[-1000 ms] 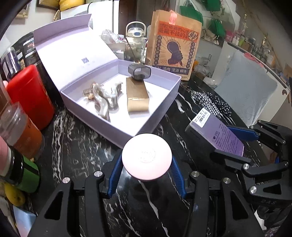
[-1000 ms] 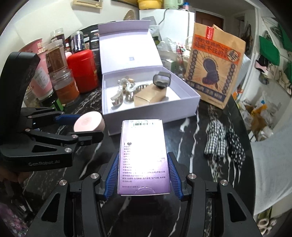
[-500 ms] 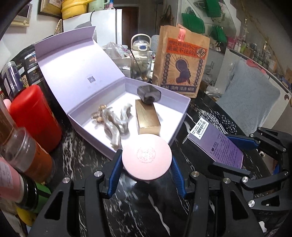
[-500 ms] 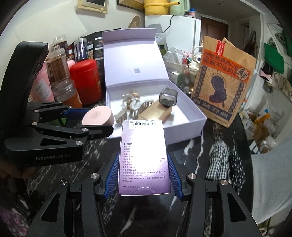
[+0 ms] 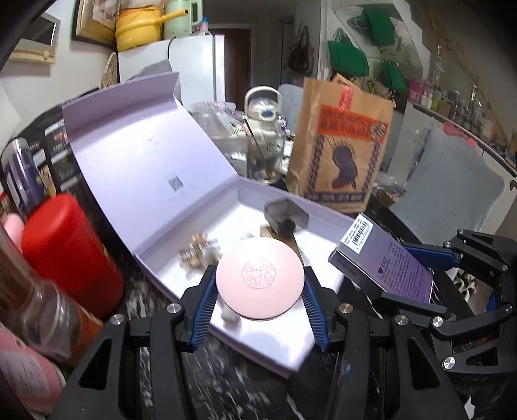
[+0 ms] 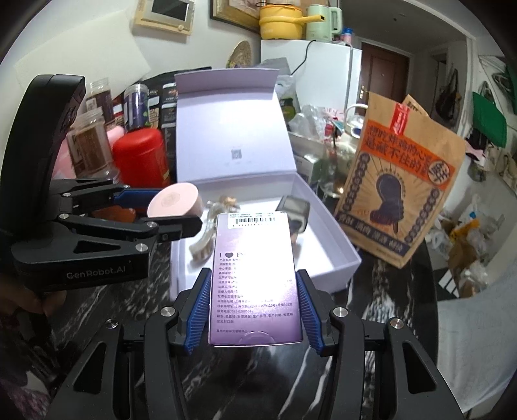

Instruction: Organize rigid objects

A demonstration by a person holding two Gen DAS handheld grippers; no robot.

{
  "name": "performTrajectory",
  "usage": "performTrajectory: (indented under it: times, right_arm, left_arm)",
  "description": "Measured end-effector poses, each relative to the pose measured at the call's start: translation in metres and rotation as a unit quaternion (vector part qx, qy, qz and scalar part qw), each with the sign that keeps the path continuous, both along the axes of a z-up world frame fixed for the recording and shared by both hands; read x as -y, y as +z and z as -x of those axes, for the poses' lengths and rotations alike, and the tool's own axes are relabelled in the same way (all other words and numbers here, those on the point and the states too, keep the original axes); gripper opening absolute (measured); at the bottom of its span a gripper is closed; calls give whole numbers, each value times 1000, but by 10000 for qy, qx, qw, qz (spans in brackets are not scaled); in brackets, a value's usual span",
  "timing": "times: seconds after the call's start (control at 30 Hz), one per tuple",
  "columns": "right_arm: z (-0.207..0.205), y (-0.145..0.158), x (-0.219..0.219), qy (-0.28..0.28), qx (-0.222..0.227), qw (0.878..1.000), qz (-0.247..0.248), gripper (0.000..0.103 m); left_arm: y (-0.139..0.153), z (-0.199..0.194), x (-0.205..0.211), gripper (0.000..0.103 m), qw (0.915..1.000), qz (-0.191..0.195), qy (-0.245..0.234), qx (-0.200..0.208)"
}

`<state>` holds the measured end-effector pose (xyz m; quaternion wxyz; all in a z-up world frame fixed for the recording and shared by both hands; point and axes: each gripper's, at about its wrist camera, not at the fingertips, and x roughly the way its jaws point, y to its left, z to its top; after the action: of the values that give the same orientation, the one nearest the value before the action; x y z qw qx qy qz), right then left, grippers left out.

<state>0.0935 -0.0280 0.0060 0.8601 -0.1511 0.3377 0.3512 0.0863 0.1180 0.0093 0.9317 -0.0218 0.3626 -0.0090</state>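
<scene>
Left tongs (image 5: 260,290) clamp a pink round compact (image 5: 260,278) above the open lilac box (image 5: 274,349); right tongs (image 6: 252,307) grip a purple carton (image 6: 255,274) over the box's near edge.

White fridge (image 6: 326,74) beside seemingly brown door (image 6: 383,74).

A lived-in home kitchen: a white fridge (image 6: 326,74) carries a yellow pot (image 6: 280,20) and a green kettle (image 6: 323,17), jars (image 6: 92,142) and a red canister (image 6: 140,161) crowd the black marble surface (image 6: 381,284), a paper bag (image 6: 404,194) stands nearby, and green tote bags (image 5: 349,59) hang on the wall
</scene>
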Motion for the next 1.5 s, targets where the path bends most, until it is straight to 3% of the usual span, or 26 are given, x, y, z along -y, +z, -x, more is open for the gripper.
performTrajectory:
  times: [0.53,0.77,1.0,1.13,1.5]
  right_arm:
    - [-54,17,-18,-65,204,9998,-65,50]
    - [-80,24,-32,-131,391,9991,-92,50]
    - [-102,15,-41,-332,260,9987,-270,51]
    - [-109,6,-45,-307,200,9992,-135,51]
    - [-119,-23,-60,-190,-260,9994,130,51]
  left_arm:
    - [18,-53,-21,50,9995,-141,151,259]
    - [17,-77,-33,50,9983,-178,458,319]
    - [2,-96,-46,50,9977,-196,640,127]
    - [-7,-102,-45,50,9978,-344,560,5]
    - [-37,-121,-47,50,9973,-265,504,-461]
